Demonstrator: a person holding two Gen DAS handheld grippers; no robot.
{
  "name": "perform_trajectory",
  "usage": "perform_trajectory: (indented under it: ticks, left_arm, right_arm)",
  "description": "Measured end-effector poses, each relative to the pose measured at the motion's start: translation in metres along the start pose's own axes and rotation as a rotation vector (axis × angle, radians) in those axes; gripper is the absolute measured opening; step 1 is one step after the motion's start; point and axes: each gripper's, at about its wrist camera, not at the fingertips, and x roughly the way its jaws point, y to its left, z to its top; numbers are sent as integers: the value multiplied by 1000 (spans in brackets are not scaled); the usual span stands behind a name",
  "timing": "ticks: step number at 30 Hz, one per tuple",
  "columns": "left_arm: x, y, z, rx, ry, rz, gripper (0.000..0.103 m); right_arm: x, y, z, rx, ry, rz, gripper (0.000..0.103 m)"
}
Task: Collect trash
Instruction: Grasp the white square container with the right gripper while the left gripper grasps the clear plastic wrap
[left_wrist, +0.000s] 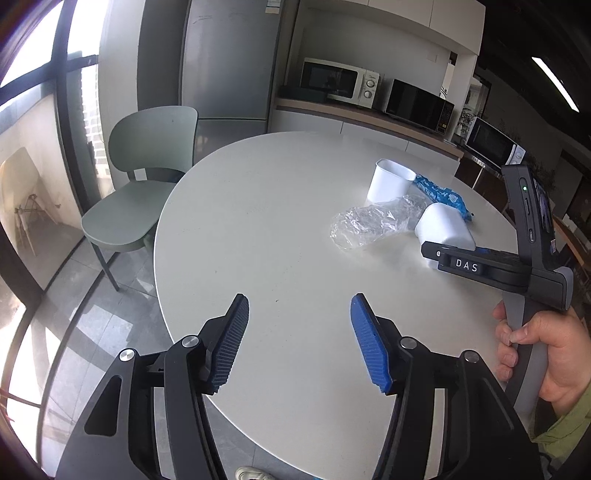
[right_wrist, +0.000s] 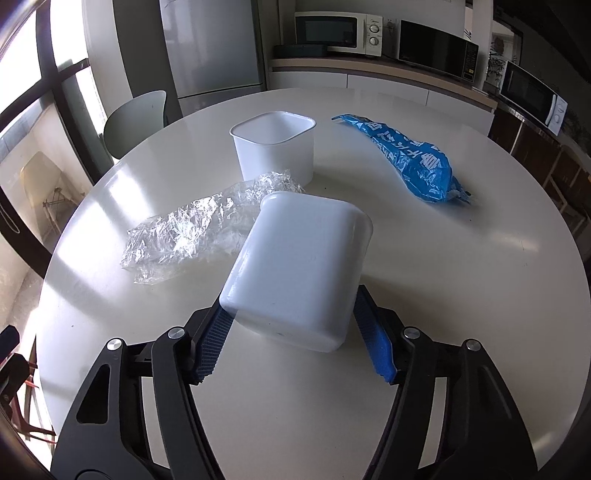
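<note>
Round white table (right_wrist: 461, 295) bears four items: two white tubs, one clear wrapper (right_wrist: 184, 236), one blue bag (right_wrist: 413, 158). One tub (right_wrist: 275, 147) stands upright near the middle. The other tub (right_wrist: 295, 269) lies tipped, its base between the pads of the right gripper (right_wrist: 291, 325), which press its sides. Left gripper (left_wrist: 299, 339) hangs over bare table, jaws apart, empty. One green chair (left_wrist: 147, 177), three microwaves behind.
</note>
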Motion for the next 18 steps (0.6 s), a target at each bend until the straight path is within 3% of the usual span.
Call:
perform_trajectory:
  ticks: [4,8,18]
  left_arm:
    - [17,-17,16,70,8,-5,65]
    - [35,-33,33,128,8,-3,66]
    - [81,-62,63,239,87,-101,79]
  right_arm:
    - [-5,-8,-4,-12,5,43,60]
    - [-13,-20,-9,-32,4,65,59]
    - [-32,-58,-11,-42,-11,114,58]
